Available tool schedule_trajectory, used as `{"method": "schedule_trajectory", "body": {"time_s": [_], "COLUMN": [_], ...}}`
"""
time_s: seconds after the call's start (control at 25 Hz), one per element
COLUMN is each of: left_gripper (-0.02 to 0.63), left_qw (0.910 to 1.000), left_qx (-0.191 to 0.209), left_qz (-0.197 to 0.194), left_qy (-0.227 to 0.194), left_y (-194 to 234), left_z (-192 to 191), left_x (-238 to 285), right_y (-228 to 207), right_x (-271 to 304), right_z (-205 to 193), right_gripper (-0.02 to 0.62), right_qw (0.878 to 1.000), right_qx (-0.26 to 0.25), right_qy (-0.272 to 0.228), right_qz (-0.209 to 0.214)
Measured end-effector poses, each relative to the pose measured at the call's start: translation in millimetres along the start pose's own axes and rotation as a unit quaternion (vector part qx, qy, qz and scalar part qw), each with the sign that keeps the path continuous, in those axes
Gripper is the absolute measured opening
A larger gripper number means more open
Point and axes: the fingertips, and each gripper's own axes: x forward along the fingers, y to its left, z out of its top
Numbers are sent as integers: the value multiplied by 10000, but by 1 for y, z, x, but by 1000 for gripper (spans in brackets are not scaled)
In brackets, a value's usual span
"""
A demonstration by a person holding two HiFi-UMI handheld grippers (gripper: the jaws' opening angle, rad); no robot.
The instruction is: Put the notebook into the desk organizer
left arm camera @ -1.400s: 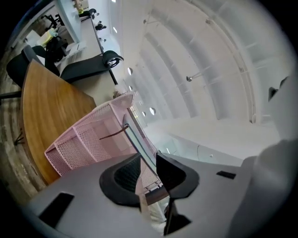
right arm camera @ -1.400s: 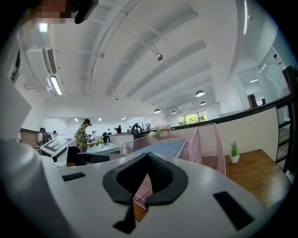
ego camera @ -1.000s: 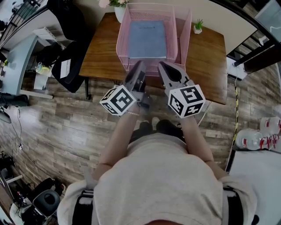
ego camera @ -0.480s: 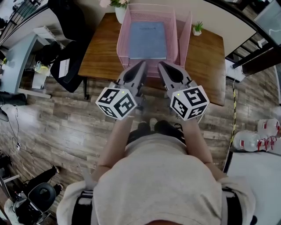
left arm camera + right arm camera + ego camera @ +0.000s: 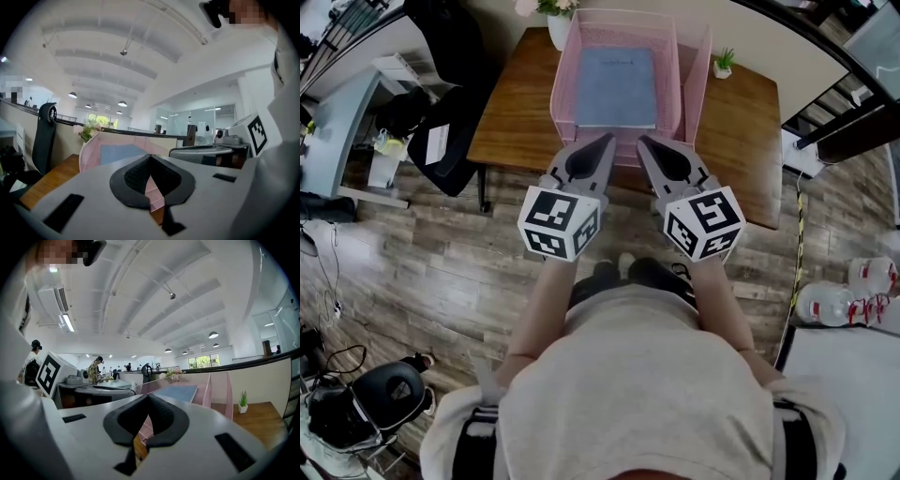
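Blue flat notebook: lying inside pink mesh desk organizer on wooden tabletop
Left tongs: closed, empty
Right tongs: closed, empty

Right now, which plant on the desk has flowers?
The plant at the organizer's far left corner, with pale blossoms; the small one right of the organizer is just green blades.

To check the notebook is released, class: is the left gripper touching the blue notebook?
Apart. In the left gripper view the left gripper has its fingers shut on nothing, and the notebook lies farther off inside the pink organizer.
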Motion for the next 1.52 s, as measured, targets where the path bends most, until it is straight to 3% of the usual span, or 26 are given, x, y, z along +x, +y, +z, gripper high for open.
{"method": "schedule_trajectory", "body": {"time_s": [0.2, 0.56, 1.52], "left_gripper": [9, 9, 9], "left_qw": [9997, 9996, 9987], "left_qx": [196, 110, 151], "left_qz": [-11, -173, -191], "left_qy": [163, 209, 449], "left_y": [-6, -13, 0], "left_z": [-4, -14, -28], "left_x": [4, 6, 4], "right_y": [2, -1, 5], "right_x": [0, 2, 4], "right_z": [-11, -20, -30], "right_gripper": [10, 9, 9], "right_qw": [9999, 9998, 9996], "right_qx": [71, 30, 54], "right_qy": [115, 175, 276], "right_qz": [35, -115, 84]}}
